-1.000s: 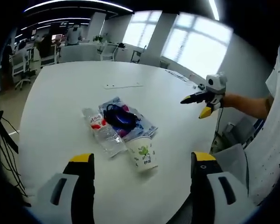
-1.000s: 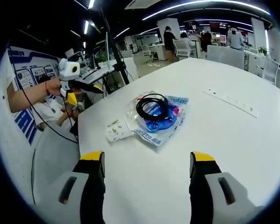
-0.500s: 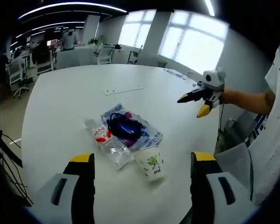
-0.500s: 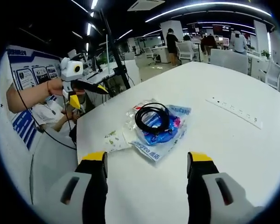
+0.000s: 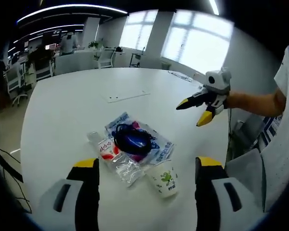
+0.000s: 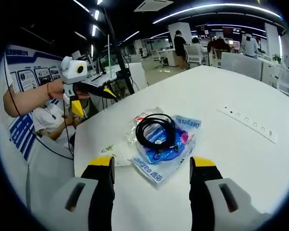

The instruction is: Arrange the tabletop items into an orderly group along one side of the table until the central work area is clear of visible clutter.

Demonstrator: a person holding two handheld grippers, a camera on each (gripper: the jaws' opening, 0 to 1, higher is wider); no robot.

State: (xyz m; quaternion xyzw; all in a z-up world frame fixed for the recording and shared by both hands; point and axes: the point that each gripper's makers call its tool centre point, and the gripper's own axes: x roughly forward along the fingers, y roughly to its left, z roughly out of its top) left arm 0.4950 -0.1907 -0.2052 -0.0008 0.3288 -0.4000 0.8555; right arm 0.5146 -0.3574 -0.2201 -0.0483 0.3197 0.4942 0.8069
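Tabletop items bunched together on the white table [image 5: 62, 106]: clear plastic bottle [image 5: 116, 161] lying flat with a red-and-white label, blue printed packet [image 5: 156, 147] beside and partly over it, coiled black cable [image 5: 131, 137] resting on top of the packet, paper cup [image 5: 164, 179] with a green print tipped on its side, touching the packet's near edge. Cluster just ahead of the left gripper [image 5: 143, 174], both yellow-tipped jaws spread wide, nothing held between them. Right gripper [image 5: 198, 109] entering from the right in the left gripper view, raised above the table edge, jaws parted and empty, held by a bare forearm.

From the right gripper view, same cluster close in front of the right gripper [image 6: 149, 163], jaws wide apart and empty. Bottle mostly hidden under the packet [image 6: 171, 144] and cable [image 6: 155, 132]; cup [image 6: 114, 153] partly cut off by the left jaw, print hard to read. Left gripper [image 6: 89, 98] hanging beyond the table's far edge. White power strip [image 6: 250, 125] lying flat, well apart from the cluster. Packet lettering too small to make out.
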